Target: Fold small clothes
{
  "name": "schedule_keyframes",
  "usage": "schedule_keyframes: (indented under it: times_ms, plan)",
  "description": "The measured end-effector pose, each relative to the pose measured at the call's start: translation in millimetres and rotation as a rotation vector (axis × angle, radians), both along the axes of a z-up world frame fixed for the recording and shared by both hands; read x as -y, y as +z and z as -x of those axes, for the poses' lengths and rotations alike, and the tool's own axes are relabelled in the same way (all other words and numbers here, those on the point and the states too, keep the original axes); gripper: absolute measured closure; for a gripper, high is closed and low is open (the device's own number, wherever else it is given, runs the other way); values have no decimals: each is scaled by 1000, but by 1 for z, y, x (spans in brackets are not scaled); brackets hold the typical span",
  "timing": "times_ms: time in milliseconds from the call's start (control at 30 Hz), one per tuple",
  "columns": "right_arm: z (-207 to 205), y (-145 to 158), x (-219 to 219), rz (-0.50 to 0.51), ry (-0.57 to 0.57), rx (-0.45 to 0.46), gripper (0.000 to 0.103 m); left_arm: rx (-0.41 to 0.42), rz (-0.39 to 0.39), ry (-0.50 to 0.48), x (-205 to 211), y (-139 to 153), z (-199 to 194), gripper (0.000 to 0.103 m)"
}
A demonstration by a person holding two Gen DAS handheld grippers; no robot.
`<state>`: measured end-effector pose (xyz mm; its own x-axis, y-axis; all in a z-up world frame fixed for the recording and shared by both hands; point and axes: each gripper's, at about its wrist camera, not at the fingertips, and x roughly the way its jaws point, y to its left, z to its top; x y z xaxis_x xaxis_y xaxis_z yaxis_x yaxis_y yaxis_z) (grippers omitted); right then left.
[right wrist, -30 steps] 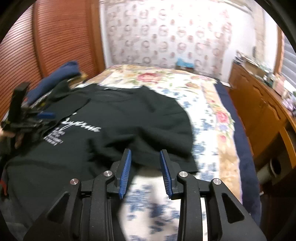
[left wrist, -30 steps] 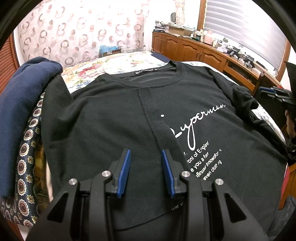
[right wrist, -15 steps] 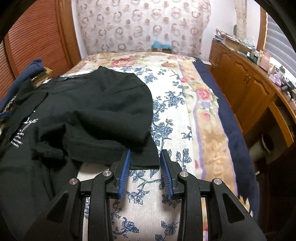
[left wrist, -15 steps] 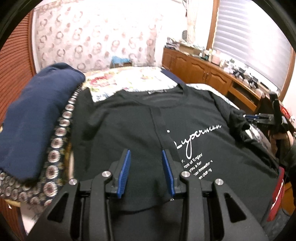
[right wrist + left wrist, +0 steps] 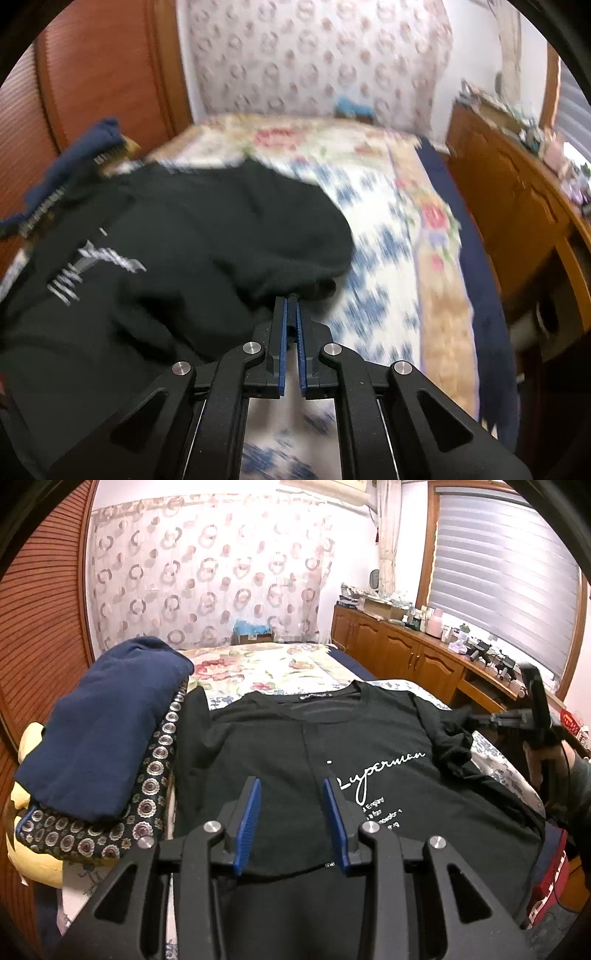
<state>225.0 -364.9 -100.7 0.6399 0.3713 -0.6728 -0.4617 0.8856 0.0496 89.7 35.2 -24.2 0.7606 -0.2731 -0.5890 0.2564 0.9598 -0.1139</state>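
Observation:
A black T-shirt (image 5: 369, 738) with white script lies face up on the floral bedspread (image 5: 266, 664), its left side folded in over the chest. My left gripper (image 5: 291, 786) hovers above the shirt's lower middle, open, with nothing between the blue pads. My right gripper (image 5: 291, 299) is shut on the hem of the right sleeve (image 5: 314, 273), and the cloth bunches up in front of it. In the left wrist view the right gripper (image 5: 480, 718) shows at the far right, at the crumpled sleeve (image 5: 454, 734). The right wrist view is motion-blurred.
A folded navy garment (image 5: 103, 727) lies on a dark patterned cloth (image 5: 155, 775) and a yellow cushion (image 5: 33, 856), left of the shirt. Wooden cabinets (image 5: 406, 657) with clutter on top run along the right wall. A ribbed wooden panel (image 5: 92, 74) stands on the left.
The right gripper closed on the sleeve hem, which lay between its open fingers before. The left gripper rose and drew back from the shirt, still open.

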Motion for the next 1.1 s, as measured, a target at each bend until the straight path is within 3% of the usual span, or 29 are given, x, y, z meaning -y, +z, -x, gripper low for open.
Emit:
schedule_keyframes:
  times_ms: [233,500,567,600,733,1100]
  plan:
    - [-8,46,-80,-8,162,80,101,28,0,4,-1,7,12,70]
    - [-26,56,-167,-9,268,85,101,39,-9,4,-2,9,23,70]
    - [-29,57,-177,-9,272,68,93,37,-6,4,-3,8,24,70]
    - [-31,58,-180,-6,271,64,85,35,-7,6,-3,9,25,70]
    - [-26,56,-176,8,250,82,75,32,-3,4,-2,7,28,70]
    - [1,1,-131,91,169,-8,75,17,-4,-10,6,6,29,70]
